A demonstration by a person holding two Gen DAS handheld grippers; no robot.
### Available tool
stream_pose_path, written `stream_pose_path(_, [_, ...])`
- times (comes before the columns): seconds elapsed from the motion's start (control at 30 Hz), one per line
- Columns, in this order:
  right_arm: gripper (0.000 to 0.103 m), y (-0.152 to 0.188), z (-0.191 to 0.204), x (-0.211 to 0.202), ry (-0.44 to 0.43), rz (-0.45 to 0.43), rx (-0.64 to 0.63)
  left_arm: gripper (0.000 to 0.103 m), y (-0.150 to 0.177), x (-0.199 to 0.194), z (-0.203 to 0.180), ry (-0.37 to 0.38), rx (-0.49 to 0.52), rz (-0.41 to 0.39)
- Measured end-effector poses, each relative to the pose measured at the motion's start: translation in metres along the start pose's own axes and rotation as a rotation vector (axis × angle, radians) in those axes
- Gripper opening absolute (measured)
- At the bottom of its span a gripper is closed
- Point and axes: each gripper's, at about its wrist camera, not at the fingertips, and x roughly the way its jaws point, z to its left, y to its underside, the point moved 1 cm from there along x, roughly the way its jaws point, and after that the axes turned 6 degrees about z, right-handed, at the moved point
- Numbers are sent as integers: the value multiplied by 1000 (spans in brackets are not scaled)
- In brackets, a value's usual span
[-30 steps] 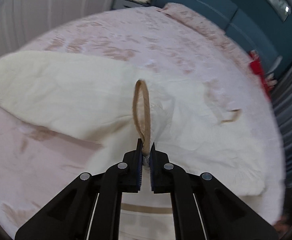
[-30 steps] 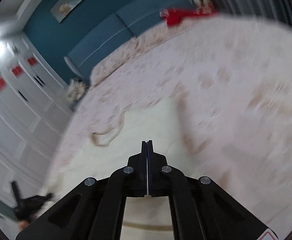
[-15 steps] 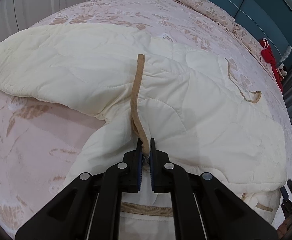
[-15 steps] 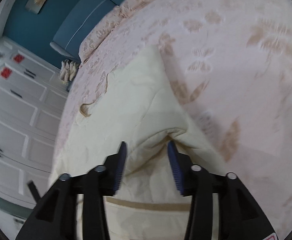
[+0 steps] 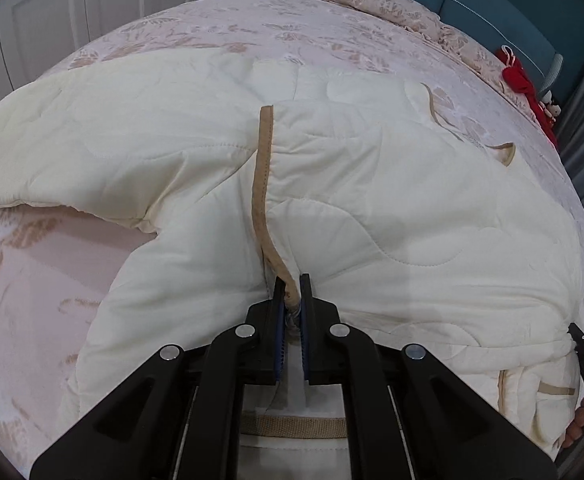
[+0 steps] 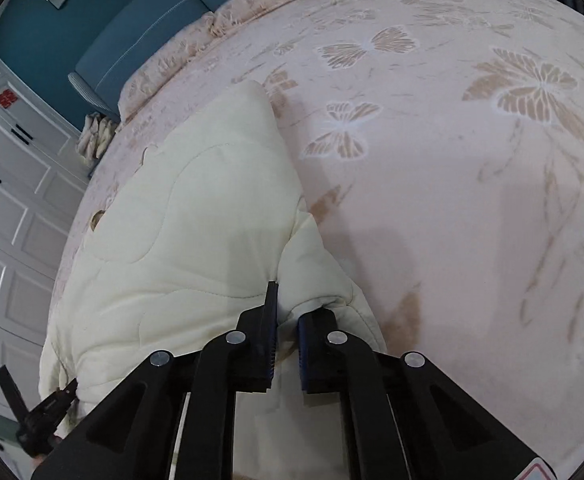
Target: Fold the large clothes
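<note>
Cream quilted garment (image 5: 371,208) spread on pink bed (image 5: 44,280); left tool (image 5: 290,300) clamped on its tan trim (image 5: 262,184); right tool (image 6: 288,312) just closed, pinching a near fold of it

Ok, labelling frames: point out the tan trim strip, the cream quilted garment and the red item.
tan trim strip (image 5: 260,184), left wrist view, mid-length.
cream quilted garment (image 6: 196,216), right wrist view, quilted middle.
red item (image 5: 525,84), left wrist view, centre.
</note>
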Motion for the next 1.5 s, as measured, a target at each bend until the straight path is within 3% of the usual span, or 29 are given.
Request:
stream_pose_path(0.2, [14,-3,18,-15,74,30,-55,14,1,-8,3,18,5,-16])
stream_pose_path(0.23, [21,0,19,-27,75,24,-48,22,2,-16,6,27,-6,-14])
stream_pose_path(0.27, [28,3,20,-38,94,9,-46,41,3,-25,10,19,-19,-14])
stream_pose_path(0.33, [33,17,10,-64,146,-39,-53,56,7,-45,17,5,-39,-43])
stream_pose_path(0.4, [33,26,17,-83,145,-68,-78,56,9,-67,18,4,-39,-80])
stream_pose_path(0.53, [18,39,76,-85,99,-45,-233,55,1,-87,-6,42,-29,-125])
stream_pose_path(0.63, [16,53,140,-57,99,-32,-416,53,-5,-76,-38,32,20,-109])
stream_pose_path(0.77, [13,71,170,-21,105,23,-482,47,-1,-42,-68,-16,78,-59])
stream_pose_path(0.87, [12,80,169,3,142,63,-495,46,8,-17,-71,-46,86,-19])
stream_pose_path(1.03, [9,88,156,24,152,87,-487,47,19,-6,-72,-82,126,-44])
stream_pose_path(1.33, [9,101,154,37,178,9,-520,47,32,4,-77,-116,164,-136])
stream_pose_path(1.5, [9,98,146,37,128,-5,-488,48,35,5,-78,-123,169,-170])
